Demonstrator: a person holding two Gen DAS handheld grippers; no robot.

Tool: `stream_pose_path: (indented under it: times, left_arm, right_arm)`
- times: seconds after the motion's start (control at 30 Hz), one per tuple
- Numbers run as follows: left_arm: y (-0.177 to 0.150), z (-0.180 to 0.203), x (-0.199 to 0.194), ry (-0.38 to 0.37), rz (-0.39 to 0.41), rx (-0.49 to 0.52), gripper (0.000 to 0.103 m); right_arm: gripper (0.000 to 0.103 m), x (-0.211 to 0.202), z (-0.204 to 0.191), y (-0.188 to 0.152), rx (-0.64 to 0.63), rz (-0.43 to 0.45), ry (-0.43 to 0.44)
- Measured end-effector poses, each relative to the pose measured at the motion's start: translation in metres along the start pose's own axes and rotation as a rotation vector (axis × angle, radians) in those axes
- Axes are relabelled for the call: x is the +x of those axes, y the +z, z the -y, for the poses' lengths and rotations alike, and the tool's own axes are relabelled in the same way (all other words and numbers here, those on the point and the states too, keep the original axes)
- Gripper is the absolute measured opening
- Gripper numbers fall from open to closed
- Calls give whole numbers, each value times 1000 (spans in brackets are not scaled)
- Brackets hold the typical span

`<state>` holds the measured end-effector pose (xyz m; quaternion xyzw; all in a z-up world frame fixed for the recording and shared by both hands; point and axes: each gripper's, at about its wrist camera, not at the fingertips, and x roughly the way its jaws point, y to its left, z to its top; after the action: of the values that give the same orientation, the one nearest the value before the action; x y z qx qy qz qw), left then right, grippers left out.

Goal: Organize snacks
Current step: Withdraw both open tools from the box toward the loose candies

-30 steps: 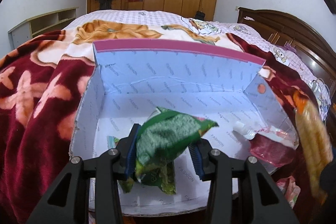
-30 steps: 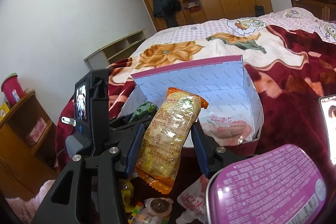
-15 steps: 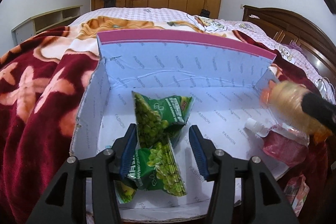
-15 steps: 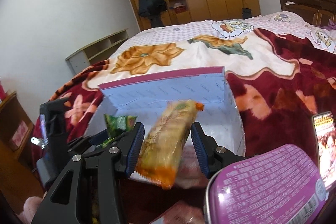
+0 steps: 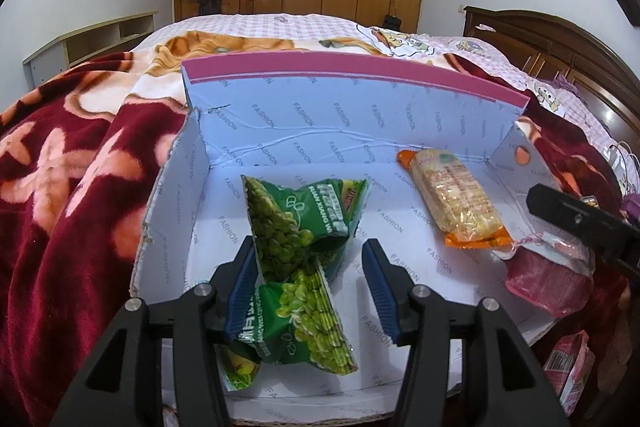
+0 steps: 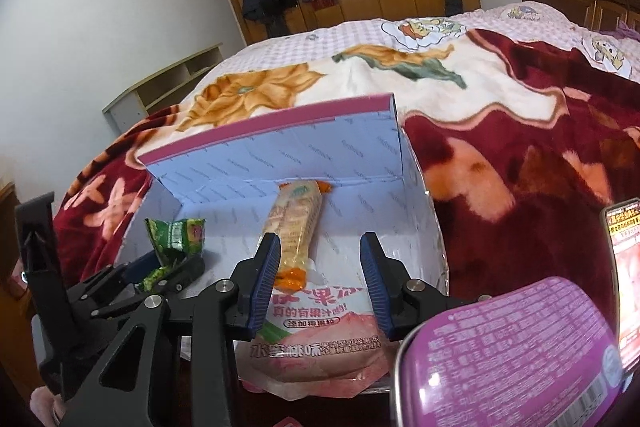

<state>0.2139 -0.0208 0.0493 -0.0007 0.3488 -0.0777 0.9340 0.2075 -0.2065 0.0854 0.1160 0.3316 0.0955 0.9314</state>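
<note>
Even, soft indoor light, no harsh shadows; fisheye bends edges into dark corners; right view seems slightly blurred.

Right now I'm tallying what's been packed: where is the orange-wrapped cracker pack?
The cracker pack lies flat inside the blue box, right half in the left wrist view, between the green pea bags and the pink jelly pouch.

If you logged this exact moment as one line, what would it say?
left claw: open, green pea packets lying in box | right claw: open, cracker pack resting in box | pink jelly pouch: near corner
</note>
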Motion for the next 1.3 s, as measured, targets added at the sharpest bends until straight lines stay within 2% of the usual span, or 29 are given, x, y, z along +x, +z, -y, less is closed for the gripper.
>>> stream_pose_path:
  times: [0.23, 0.33, 0.47, 0.8, 1.3]
  left_arm:
    - [3, -1, -6, -25, -2, -11, 55]
    - [5, -1, -15, -17, 16, -6, 63]
    - [9, 1, -32, -12, 51, 5, 64]
    - [4, 5, -75, -25, 81, 10, 64]
    - [-30, -8, -114, -26, 50, -34, 64]
  right_arm:
    - [43, -12, 0, 0, 10, 13, 30]
    - [52, -20, -4, -2, 1, 23, 40]
    - [57, -29, -11, -5, -19, 33, 41]
    - [58, -57, -28, -17, -37, 63, 81]
    - [59, -90, -40, -53, -21, 62, 111]
